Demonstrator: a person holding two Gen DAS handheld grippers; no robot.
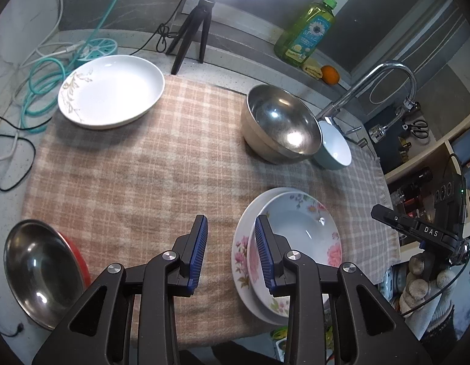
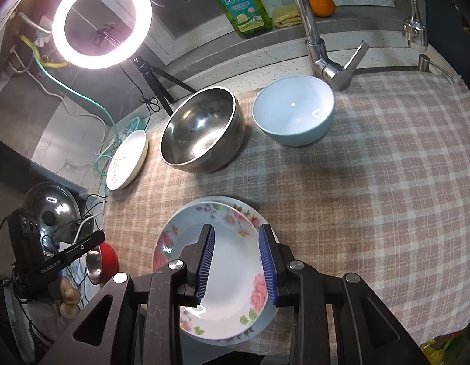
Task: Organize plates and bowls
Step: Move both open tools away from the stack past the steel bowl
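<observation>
The left wrist view looks steeply down along the left gripper (image 1: 231, 251) onto the checked cloth (image 1: 143, 158), close above it. The right wrist view does likewise behind the right gripper (image 2: 237, 263). Both share the stacked floral plates (image 1: 298, 213) (image 2: 235, 213), ahead the steel bowl (image 1: 280, 124) (image 2: 201, 133), and the ring light (image 2: 101, 18).

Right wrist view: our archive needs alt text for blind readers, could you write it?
An open right gripper hangs above two stacked floral plates on a checked cloth, holding nothing. Behind them stand a steel bowl and a blue bowl beside a tap. A white plate lies at the cloth's left edge, below a ring light.
</observation>
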